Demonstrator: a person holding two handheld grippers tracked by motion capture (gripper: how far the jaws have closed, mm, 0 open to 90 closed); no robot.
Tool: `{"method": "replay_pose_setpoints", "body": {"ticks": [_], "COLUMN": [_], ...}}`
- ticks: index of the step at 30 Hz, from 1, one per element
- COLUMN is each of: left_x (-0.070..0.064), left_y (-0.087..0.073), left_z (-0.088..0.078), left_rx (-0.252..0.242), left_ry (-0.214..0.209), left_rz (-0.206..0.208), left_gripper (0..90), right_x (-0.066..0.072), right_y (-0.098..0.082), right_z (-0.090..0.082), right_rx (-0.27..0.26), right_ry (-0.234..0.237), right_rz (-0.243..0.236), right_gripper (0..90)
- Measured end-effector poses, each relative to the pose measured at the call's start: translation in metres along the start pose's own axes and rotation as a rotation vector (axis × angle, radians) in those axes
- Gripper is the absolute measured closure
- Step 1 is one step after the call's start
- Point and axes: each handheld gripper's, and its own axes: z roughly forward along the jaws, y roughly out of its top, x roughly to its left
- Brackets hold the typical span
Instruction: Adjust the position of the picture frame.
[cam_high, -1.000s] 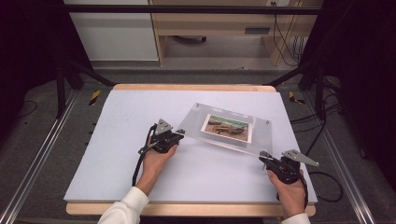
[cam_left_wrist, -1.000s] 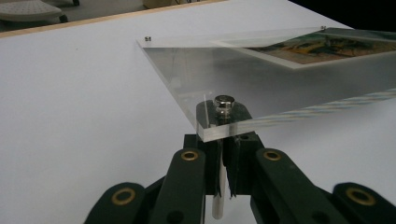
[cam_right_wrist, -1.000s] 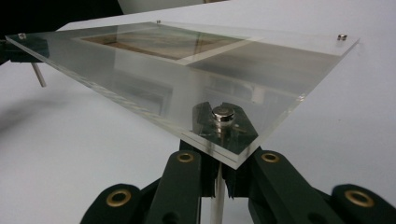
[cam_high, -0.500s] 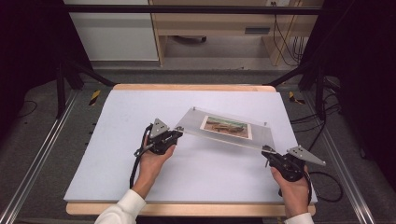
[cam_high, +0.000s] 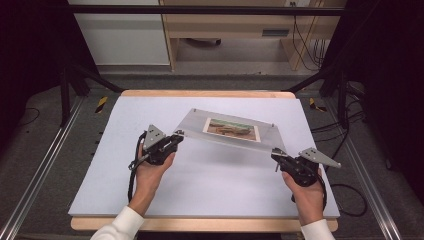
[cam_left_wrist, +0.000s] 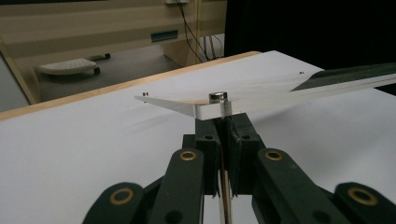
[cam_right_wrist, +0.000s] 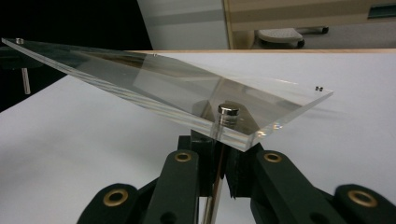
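At the bottom of the high view two hands come up from the lower edge, each carrying a claw. The right claw (cam_high: 278, 155), lower right of centre, is closed narrow on the metal leg under one corner of a clear acrylic frame (cam_high: 192, 125); in the right gripper view that leg (cam_right_wrist: 216, 186) runs down between the closed jaws, with its round metal cap (cam_right_wrist: 228, 110) on top of the plate. The left claw (cam_high: 176, 136), just left of centre, is likewise clamped tight on the leg (cam_left_wrist: 225, 186) under the opposite near corner, the cap (cam_left_wrist: 218, 96) sitting above the jaws in the left gripper view. The frame hangs between the two claws above the white surface (cam_high: 125, 150), tilted, casting a shadow below. Sandwiched inside the clear plates, toward the middle of the frame, is a small landscape photo (cam_high: 231, 128). Beyond the surface, at the top of the frame, stands a wooden cabinet (cam_high: 225, 30)
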Motion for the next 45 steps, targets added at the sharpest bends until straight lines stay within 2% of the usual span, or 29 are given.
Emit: {"method": "replay_pose_setpoints", "body": {"ticks": [5,10,18,25,35,45], "left_x": [0.009,0.014,0.020,0.024,0.024,0.026], "left_y": [0.002,0.000,-0.009,-0.016,-0.023,-0.036], "left_z": [-0.016,-0.028,-0.045,-0.053,-0.058,-0.069], "left_rx": [-0.023,-0.043,-0.046,-0.044,-0.040,-0.023], "left_ry": [0.029,0.047,0.067,0.080,0.085,0.093], "left_rz": [0.006,-0.008,-0.016,-0.021,-0.033,-0.039], "left_gripper": [83.5,83.5,83.3,83.2,82.9,82.3], "right_x": [0.009,0.015,0.025,0.031,0.032,0.037], "right_y": [0.008,0.014,0.015,0.014,0.010,0.006], "right_z": [0.013,0.021,0.033,0.041,0.047,0.056], "right_rx": [-0.002,-0.002,0.019,0.030,0.037,0.052], "right_ry": [0.031,0.051,0.084,0.104,0.114,0.129], "right_rz": [-0.017,-0.026,-0.037,-0.041,-0.031,-0.034], "right_gripper": [83.4,83.4,83.3,83.3,83.5,83.6]}}
